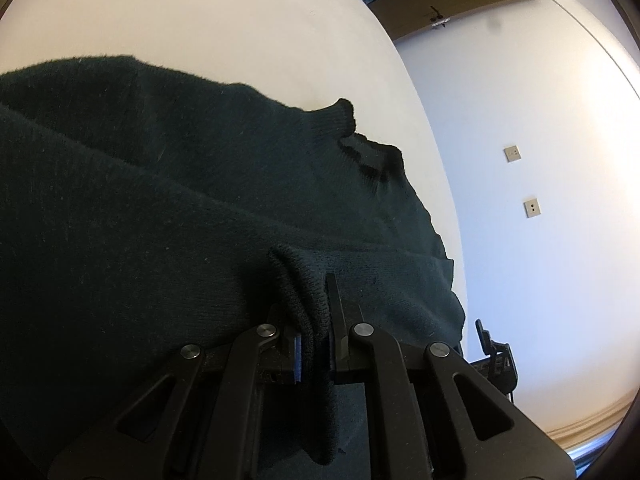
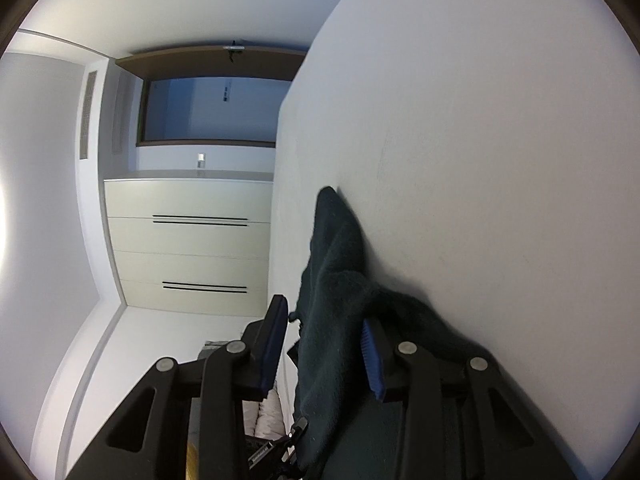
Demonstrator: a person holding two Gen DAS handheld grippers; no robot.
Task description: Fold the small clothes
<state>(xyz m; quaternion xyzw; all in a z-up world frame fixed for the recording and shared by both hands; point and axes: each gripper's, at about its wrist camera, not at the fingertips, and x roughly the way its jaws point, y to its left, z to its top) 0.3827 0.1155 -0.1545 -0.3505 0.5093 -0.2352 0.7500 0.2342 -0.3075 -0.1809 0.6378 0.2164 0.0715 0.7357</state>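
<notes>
A dark green knitted sweater [image 1: 168, 208] lies on a white table [image 1: 208, 28], its neck opening toward the table's far edge. My left gripper [image 1: 314, 320] is shut on a ribbed edge of the sweater, pinched between the blue pads. In the right wrist view a fold of the same sweater [image 2: 332, 288] hangs between the fingers of my right gripper [image 2: 324, 344], whose jaws stand apart, one pad clear of the cloth. The white table [image 2: 500, 140] fills the right side of that view.
The table edge runs close to the sweater on the room side. Beyond it are a white wall with two sockets [image 1: 512, 154], a wooden door frame [image 1: 448, 4], white drawers [image 2: 192, 240] and a dark chair [image 1: 496, 356].
</notes>
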